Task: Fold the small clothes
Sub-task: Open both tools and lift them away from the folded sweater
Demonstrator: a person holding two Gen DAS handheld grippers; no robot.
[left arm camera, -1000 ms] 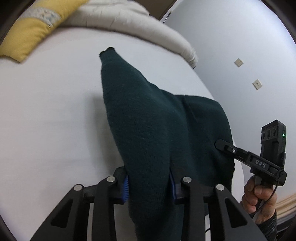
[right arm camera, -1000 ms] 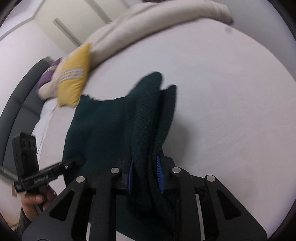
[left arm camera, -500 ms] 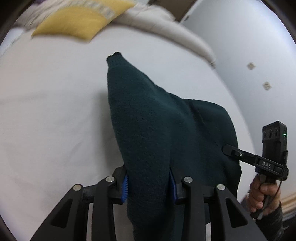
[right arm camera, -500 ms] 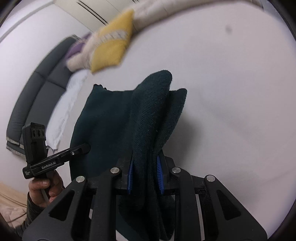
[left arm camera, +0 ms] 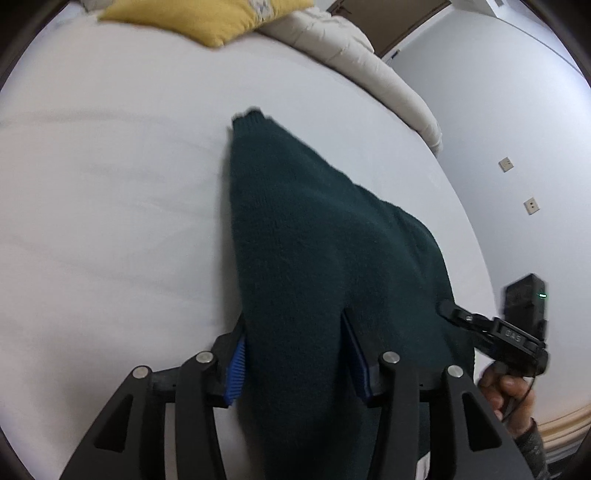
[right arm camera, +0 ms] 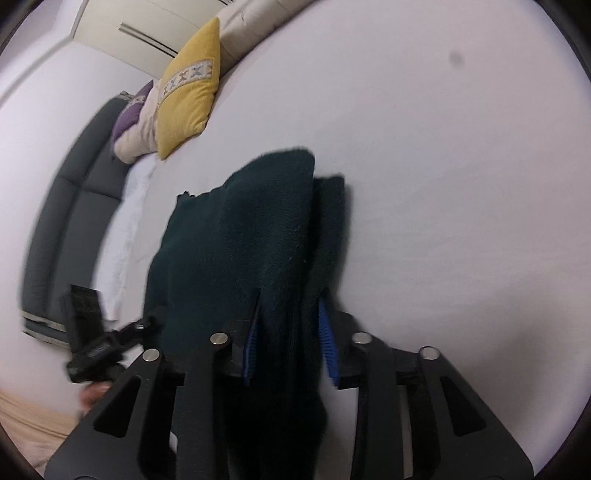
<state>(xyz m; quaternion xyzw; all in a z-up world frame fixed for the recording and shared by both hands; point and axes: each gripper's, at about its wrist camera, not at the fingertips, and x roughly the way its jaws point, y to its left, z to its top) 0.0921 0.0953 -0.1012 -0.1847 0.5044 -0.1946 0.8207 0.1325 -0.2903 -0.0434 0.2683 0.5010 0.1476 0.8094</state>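
Observation:
A dark green knitted sweater (left arm camera: 306, 240) hangs stretched between my two grippers above a white bed (left arm camera: 110, 203). My left gripper (left arm camera: 295, 354) is shut on a thick bunch of its fabric, and a sleeve end points away over the sheet. My right gripper (right arm camera: 290, 336) is shut on a folded edge of the same sweater (right arm camera: 266, 229). Each gripper shows in the other's view: the right one (left arm camera: 509, 332) at the sweater's right side, the left one (right arm camera: 99, 343) at its left side. The fabric hides the fingertips.
A yellow cushion (left arm camera: 207, 18) and a cream duvet (left arm camera: 351, 59) lie at the head of the bed. A purple cushion (right arm camera: 129, 114) and a dark grey sofa (right arm camera: 70, 206) stand left of the bed. A wall with sockets (left arm camera: 517, 184) is on the right.
Both grippers keep their hold on the sweater. They have moved nearer the cushion end, and the sweater hangs closer to the sheet. The right view is blurred by motion.

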